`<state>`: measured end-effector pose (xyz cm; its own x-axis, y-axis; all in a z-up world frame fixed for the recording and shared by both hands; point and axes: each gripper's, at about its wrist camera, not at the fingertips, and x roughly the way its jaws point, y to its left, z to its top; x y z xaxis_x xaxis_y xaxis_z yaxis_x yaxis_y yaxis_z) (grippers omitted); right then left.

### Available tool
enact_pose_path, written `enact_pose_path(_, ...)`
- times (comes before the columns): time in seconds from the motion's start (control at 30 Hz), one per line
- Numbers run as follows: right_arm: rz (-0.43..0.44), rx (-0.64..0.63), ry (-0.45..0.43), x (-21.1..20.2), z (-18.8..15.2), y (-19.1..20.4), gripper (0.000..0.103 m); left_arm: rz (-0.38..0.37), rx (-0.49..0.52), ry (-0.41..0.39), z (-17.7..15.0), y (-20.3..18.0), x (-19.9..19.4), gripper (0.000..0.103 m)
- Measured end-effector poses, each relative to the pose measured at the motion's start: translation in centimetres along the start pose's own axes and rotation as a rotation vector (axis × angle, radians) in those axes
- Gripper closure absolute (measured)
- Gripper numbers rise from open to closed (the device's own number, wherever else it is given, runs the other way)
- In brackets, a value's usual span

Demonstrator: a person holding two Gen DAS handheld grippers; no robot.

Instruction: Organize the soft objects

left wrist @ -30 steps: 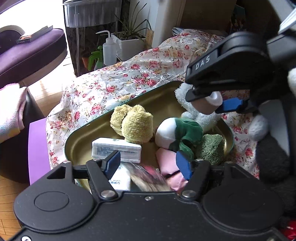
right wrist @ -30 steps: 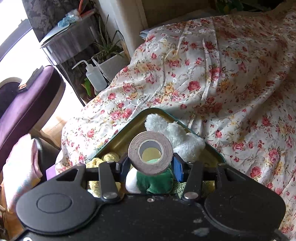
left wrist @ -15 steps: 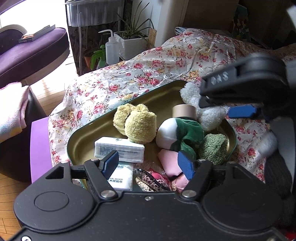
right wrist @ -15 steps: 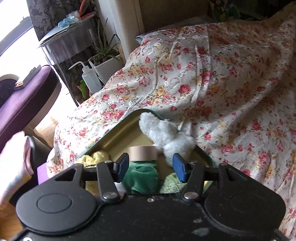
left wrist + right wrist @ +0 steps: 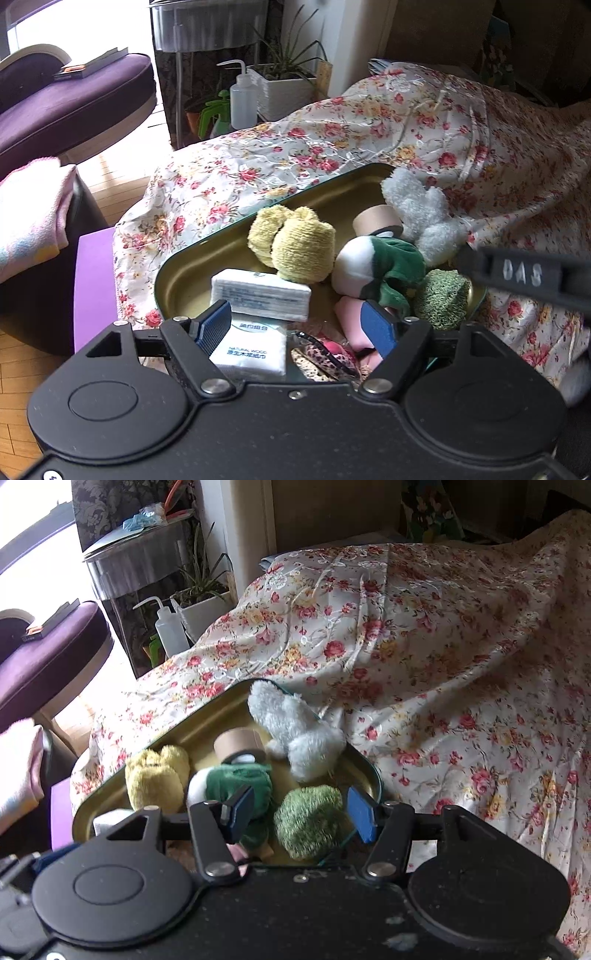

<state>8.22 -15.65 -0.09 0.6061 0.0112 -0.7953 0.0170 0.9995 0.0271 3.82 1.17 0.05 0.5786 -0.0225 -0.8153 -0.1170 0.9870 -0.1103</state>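
Note:
A gold metal tray [image 5: 192, 273] [image 5: 207, 720] lies on the floral cloth. In it are a yellow sock ball [image 5: 295, 247] [image 5: 155, 775], a brown tape roll [image 5: 376, 219] [image 5: 236, 740], a grey plush toy [image 5: 424, 218] [image 5: 295, 723], a green and white plush [image 5: 384, 269] [image 5: 236, 779], a green scrubby ball [image 5: 441, 299] [image 5: 308, 818], tissue packs [image 5: 258, 295] and pink items [image 5: 351, 314]. My left gripper [image 5: 295, 326] is open and empty above the tray's near end. My right gripper [image 5: 301, 812] is open and empty above the green ball.
The floral cloth [image 5: 443, 664] covers the surface to the right and behind. A purple chair [image 5: 66, 107] with a book stands far left. A squeeze bottle [image 5: 242, 99] and a white planter [image 5: 284, 88] stand on the floor behind. A pink towel [image 5: 26, 214] lies left.
My right gripper held the tape roll, let it go into the tray beside the grey plush, and has drawn back and opened. The left gripper barely moved.

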Motion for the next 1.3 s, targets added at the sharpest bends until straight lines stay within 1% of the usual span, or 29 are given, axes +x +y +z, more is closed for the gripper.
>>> enact_pose_path(0.2, -0.007, 0.003, -0.006, -0.7, -1.8, -0.2, 0.046, 0.005, -0.013, -0.001, -0.2, 0.4, -0.2, 0.03)
enact_pose_path(0.33, -0.013, 0.011, -0.013, -1.4, -2.5, -0.3, 0.045, -0.015, -0.03, 0.014, -0.2, 0.7, -0.7, 0.029)
enact_pose_path(0.57, -0.018, 0.005, -0.035, -3.4, -3.5, -0.2, 0.044, -0.012, -0.015, -0.005, -0.7, 0.6, -2.5, 0.028)
enact_pose_path(0.77, -0.019, -0.018, -0.05, -4.9, -4.2, -0.1, 0.043, -0.007, -0.016, 0.005, -0.9, 1.1, -3.3, 0.027)
enact_pose_path(1.1, -0.018, -0.02, -0.04, -4.6, -4.6, 0.2, 0.043, 0.006, 0.0, -0.023, -1.0, 1.1, -4.0, 0.027)
enact_pose_path(1.3, -0.018, -0.018, -0.031, -4.0, -4.9, 0.1, 0.043, 0.025, 0.004, -0.019, -1.1, 1.1, -3.2, 0.027)
